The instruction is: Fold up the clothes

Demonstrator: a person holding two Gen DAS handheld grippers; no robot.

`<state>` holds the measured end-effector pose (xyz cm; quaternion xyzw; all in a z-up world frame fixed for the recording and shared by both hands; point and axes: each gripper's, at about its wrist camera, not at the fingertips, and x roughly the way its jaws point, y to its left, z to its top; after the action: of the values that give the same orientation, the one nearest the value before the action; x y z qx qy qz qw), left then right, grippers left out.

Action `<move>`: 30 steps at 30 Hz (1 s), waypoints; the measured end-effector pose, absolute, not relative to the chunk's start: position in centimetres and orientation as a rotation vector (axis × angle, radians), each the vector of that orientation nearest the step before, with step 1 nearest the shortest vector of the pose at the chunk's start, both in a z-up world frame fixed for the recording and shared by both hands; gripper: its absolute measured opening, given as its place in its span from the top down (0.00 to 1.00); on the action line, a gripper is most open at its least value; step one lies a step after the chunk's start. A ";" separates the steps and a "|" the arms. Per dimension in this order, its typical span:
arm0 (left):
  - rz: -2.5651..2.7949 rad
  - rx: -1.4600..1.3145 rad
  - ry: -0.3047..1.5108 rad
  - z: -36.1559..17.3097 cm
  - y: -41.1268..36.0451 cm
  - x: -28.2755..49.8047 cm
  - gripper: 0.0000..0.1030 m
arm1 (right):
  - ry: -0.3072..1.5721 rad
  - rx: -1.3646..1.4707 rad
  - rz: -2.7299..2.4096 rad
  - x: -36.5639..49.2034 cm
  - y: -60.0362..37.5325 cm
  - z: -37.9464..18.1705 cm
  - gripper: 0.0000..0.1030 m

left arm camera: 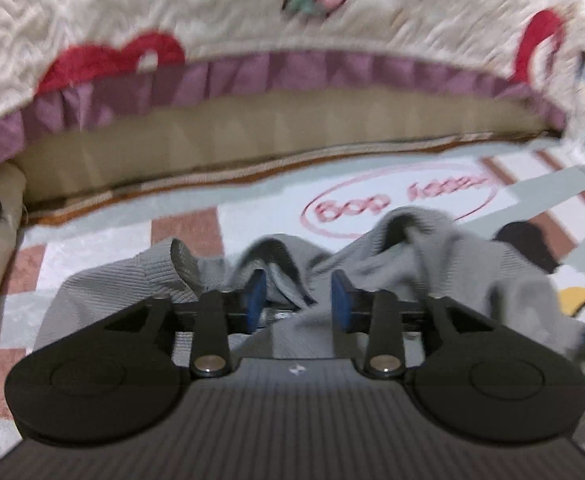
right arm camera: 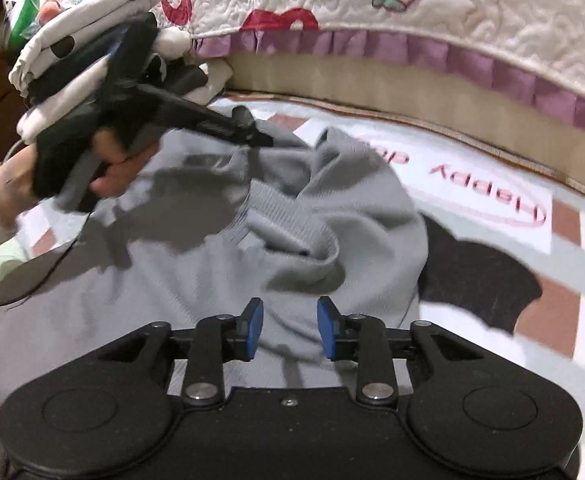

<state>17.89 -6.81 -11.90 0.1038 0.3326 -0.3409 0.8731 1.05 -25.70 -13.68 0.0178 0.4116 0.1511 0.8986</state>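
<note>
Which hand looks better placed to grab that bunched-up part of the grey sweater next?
Probably the left: its open fingers already sit right at the grey sweater's bunched folds, while the right gripper hangs open over flat cloth.

Surface: patterned floor mat [right arm camera: 492,184] with pink lettering.
On it: rumpled grey sweater [right arm camera: 196,272]; dark cloth piece [right arm camera: 472,280] beside it.

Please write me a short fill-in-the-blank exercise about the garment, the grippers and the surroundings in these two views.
1. The crumpled garment on the mat is ____ in colour.
2. The pads of the right gripper are ____ in colour.
3. The frill along the quilt's edge is ____.
4. The left gripper's jaws stand ____.

Missing words: grey; blue; purple; open
</note>
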 end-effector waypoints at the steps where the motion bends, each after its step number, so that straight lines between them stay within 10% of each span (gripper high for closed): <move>1: -0.732 0.214 0.669 -11.6 -6.4 17.1 0.58 | 0.855 0.019 0.312 1.3 -25.3 -14.0 0.61; 9: -1.064 0.277 0.783 -14.1 -7.4 14.7 0.33 | 0.862 0.002 0.288 4.1 -22.7 -16.5 0.43; 12: -1.000 0.255 0.816 -15.0 -8.9 15.8 0.33 | 0.807 -0.061 0.298 3.9 -22.2 -16.4 0.95; 13: -0.980 0.244 0.829 -15.1 -9.4 16.2 0.34 | 0.776 -0.076 0.287 3.6 -22.3 -16.0 0.95; 15: -1.006 0.175 0.821 -14.7 -9.7 16.5 0.36 | 0.700 -0.058 0.242 2.5 -23.7 -14.2 0.95; 18: -1.022 0.121 0.855 -14.2 -11.1 16.9 0.95 | 0.617 -0.017 0.160 1.3 -26.5 -12.3 0.95; 30: -0.849 -0.020 0.691 -12.3 -13.6 15.2 0.97 | 0.636 0.195 -0.148 0.5 -35.3 -14.1 0.95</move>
<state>15.25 -13.63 -12.31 -0.0096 0.3285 -0.4037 0.8538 0.50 -35.34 -14.11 0.0954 0.3120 -0.0726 0.9425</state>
